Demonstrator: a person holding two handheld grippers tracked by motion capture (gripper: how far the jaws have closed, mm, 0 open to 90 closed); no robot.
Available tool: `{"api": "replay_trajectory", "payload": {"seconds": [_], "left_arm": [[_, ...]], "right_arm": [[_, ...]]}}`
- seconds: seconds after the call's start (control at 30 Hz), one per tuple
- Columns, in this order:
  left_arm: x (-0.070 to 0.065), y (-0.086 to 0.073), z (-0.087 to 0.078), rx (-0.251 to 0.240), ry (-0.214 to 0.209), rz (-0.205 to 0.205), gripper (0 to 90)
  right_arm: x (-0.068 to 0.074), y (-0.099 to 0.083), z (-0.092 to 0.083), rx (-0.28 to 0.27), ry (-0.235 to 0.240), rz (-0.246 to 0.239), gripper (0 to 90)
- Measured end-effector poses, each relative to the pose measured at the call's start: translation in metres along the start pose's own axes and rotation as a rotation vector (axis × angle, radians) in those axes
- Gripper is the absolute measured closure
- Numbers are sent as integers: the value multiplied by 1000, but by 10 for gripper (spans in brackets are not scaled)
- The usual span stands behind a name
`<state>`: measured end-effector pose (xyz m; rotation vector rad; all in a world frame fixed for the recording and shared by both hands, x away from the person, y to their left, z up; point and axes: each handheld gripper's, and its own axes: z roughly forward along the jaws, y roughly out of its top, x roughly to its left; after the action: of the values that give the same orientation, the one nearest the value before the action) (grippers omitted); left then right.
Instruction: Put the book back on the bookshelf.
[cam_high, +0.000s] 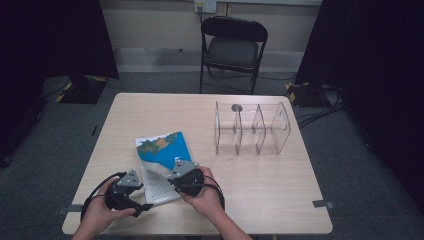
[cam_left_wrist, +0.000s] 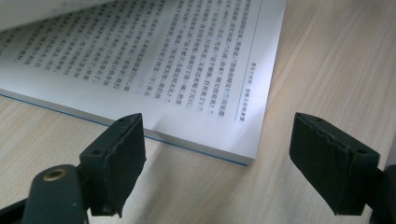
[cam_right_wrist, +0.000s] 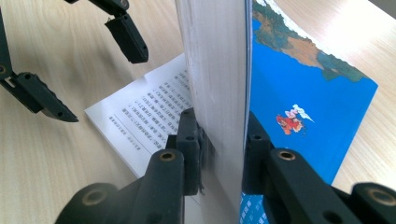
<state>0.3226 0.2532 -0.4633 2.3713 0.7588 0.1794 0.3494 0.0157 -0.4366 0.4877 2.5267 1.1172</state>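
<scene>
Right gripper view has the right claw (cam_right_wrist: 223, 140) clamped on a thick sheaf of pages and the blue cover of the book (cam_right_wrist: 308, 88) (lifted edge-on), while the left claw (cam_left_wrist: 217, 154) stands apart, empty, at the book's near corner on the bench (cam_high: 260, 175).

High view: above the near edge of the table (cam_high: 260, 200), looking forward and down. Gripper views: close, low over the tabletop, along their jaws. Shared by all: the open book (cam_high: 162, 150) (cam_left_wrist: 187, 70) (cam_right_wrist: 215, 93)
</scene>
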Motion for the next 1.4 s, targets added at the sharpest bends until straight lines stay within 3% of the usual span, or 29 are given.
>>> {"api": "replay_trajectory", "payload": {"seconds": [0.23, 0.27, 0.37, 0.5, 0.53, 0.6, 0.63, 0.7, 0.97, 1.03, 1.13, 1.4], "left_arm": [[-1, -5, 2, 0, -6, -20, 185], [1, -5, 1, 19, -7, 2, 184], [-2, -7, 4, 15, -9, -11, 184], [-1, -8, 2, 29, -10, 22, 183], [-2, -9, 3, 12, -12, 4, 183], [-1, -11, 4, 21, -3, 0, 182], [0, -12, 3, 40, -5, 20, 179], [0, -13, 4, 23, -10, 2, 178], [5, -20, 5, 29, 4, -19, 175], [10, -23, 6, 45, 12, -5, 175], [10, -25, 6, 24, 12, -20, 171], [6, -22, 14, 16, 40, 21, 92]], "right_arm": [[-6, 9, -6, -2, -3, 15, 748], [-6, 11, -8, 8, -5, 32, 748], [-9, 14, -10, 6, -3, 40, 749], [-13, 19, -13, 17, -6, 29, 749], [-13, 19, -13, 17, -6, 29, 749], [-13, 22, -14, 23, -7, 36, 749], [-14, 24, -15, 27, -5, 38, 749], [-17, 28, -17, 25, -7, 41, 750], [-22, 37, -22, 40, -2, 54, 750], [-24, 39, -23, 48, -5, 52, 750], [-24, 39, -23, 47, -1, 59, 750], [-26, 43, -26, 59, -4, 76, 750]]}}
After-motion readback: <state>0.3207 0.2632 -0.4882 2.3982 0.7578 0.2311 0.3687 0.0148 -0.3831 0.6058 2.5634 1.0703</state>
